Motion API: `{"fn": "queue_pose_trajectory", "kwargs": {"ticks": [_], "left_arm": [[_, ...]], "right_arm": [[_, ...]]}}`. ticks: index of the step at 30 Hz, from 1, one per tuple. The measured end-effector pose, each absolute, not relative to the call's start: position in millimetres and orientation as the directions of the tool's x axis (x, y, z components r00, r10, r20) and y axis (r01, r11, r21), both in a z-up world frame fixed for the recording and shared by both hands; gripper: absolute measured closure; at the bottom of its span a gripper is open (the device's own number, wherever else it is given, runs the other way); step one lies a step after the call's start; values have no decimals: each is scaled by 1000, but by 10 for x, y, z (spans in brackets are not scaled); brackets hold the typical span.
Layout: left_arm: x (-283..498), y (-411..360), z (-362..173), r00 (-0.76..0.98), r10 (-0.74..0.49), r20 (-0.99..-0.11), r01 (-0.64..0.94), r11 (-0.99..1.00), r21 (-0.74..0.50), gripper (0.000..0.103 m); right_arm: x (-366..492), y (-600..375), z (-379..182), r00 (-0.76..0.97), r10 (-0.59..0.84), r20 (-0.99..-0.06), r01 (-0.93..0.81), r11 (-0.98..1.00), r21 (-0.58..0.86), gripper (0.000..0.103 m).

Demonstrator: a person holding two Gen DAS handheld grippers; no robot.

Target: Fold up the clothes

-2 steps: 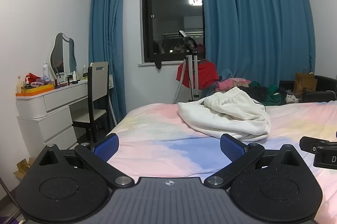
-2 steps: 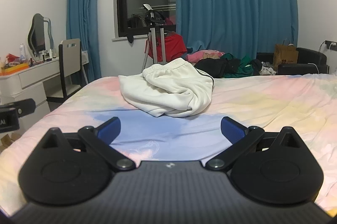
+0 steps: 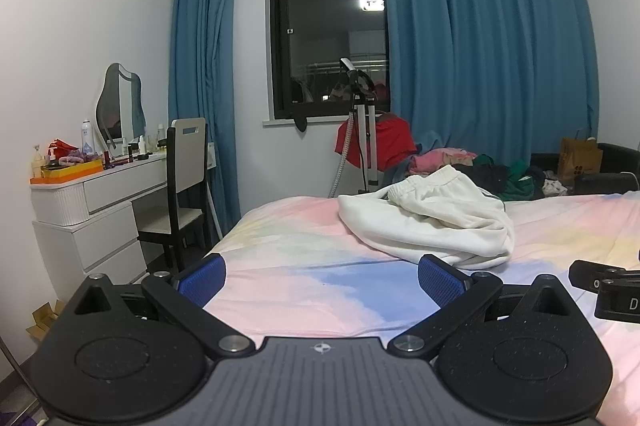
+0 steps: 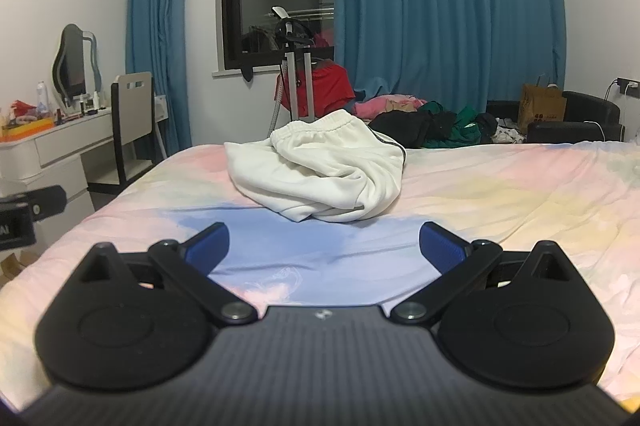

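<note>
A crumpled white garment with an elastic waistband (image 3: 432, 218) lies in a heap on the pastel bedsheet (image 3: 304, 266); it also shows in the right wrist view (image 4: 324, 174). My left gripper (image 3: 322, 276) is open and empty, hovering over the bed short of the garment, which lies ahead and to the right. My right gripper (image 4: 324, 246) is open and empty, a little short of the garment, which lies straight ahead. Each gripper's side shows at the edge of the other's view.
A white dressing table (image 3: 92, 202) with a mirror and a chair (image 3: 184, 182) stand left of the bed. A pile of coloured clothes (image 4: 432, 122), a garment steamer (image 4: 296, 74) and a dark sofa with a paper bag (image 4: 540, 106) lie beyond the bed, below blue curtains.
</note>
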State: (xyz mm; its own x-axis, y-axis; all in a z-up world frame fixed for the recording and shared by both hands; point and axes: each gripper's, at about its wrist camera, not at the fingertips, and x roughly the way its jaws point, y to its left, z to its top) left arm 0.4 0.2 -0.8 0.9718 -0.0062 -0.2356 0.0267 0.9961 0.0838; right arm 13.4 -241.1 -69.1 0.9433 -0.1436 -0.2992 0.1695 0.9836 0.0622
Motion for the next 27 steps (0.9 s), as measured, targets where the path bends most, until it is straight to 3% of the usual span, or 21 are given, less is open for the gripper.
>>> {"fn": "queue_pose_trajectory", "kwargs": {"ticks": [27], "left_arm": [[49, -8, -52, 966, -46, -255, 66, 995, 72, 0]], "right_arm": [[100, -2450, -675, 944, -147, -294, 181, 979, 91, 0]]}}
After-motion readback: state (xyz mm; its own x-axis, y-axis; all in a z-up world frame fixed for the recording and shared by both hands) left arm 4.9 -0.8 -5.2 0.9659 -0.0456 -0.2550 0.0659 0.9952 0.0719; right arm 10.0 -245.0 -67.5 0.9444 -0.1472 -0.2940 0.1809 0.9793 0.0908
